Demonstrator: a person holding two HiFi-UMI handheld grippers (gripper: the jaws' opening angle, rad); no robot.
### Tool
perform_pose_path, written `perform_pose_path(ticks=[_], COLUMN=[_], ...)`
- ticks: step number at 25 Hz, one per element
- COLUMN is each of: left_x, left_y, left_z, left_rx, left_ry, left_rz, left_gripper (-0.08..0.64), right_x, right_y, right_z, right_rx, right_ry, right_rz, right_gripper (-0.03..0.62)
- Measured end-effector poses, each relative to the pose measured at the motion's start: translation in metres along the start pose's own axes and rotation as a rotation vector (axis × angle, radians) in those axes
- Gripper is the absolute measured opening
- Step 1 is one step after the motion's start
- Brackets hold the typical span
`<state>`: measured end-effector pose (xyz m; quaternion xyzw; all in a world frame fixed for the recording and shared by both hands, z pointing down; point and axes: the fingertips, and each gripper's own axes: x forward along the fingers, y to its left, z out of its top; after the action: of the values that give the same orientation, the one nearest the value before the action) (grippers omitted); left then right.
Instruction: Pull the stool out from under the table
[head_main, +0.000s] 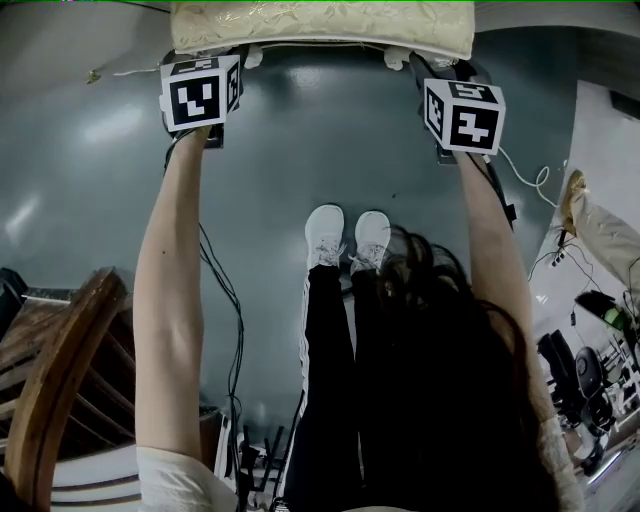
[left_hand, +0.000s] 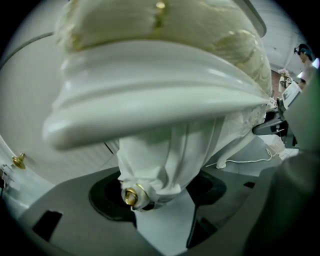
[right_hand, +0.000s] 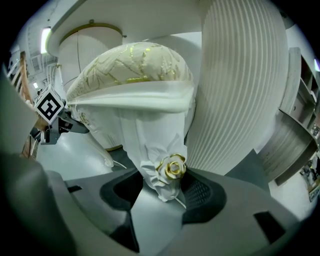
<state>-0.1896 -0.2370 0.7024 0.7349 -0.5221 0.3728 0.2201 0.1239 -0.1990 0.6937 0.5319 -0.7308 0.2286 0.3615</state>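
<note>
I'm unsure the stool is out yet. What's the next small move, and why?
Likely draw both grippers straight back toward the sneakers, evenly. The left gripper and right gripper each clamp a carved leg of the stool, which sits close beside a ribbed white column.

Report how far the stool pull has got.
Done: both grips set, left gripper shut on one carved leg of the stool, right gripper on the other leg. In hand: holding, ready to pull. Left: the pull itself, it seems; the cushion sits close beside the ribbed table base.
</note>
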Motion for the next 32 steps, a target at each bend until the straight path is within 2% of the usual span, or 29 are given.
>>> perform_pose_path(ticks=[7, 11, 18, 23, 28, 32], left_x=[-0.006, -0.012, -0.027, -0.028, -0.029, -0.026], left_y=[-0.003, 0.004, 0.002, -0.006, -0.006, 0.003], left_z=[0.002, 0.000, -0.002, -0.006, -0.010, -0.003], left_rx=[-0.008, -0.009, -0.043, -0.078, -0.080, -0.043], left_ry=[-0.015, -0.014, -0.010, -0.024, -0.010, -0.002], left_rz=[0.003, 0.021, 0.041, 0.051, 0.050, 0.047], left_gripper=[0.327, 0.325, 0.325, 0.325, 0.325, 0.325], right_x=[-0.005, -0.004, -0.016, -0.012, -0.013, -0.013], right_y=[-0.002, 0.009, 0.006, -0.002, -0.001, 0.002], right_z=[0.003, 0.003, 0.009, 0.012, 0.010, 0.013], right_rx=[-0.008, -0.023, -0.026, -0.065, -0.058, -0.059], right_ry=[-0.009, 0.017, 0.035, 0.060, 0.068, 0.054], right_rz=[-0.013, 0.028, 0.017, 0.025, 0.019, 0.012], right_gripper=[0.252, 0.250, 0.250, 0.250, 0.249, 0.244])
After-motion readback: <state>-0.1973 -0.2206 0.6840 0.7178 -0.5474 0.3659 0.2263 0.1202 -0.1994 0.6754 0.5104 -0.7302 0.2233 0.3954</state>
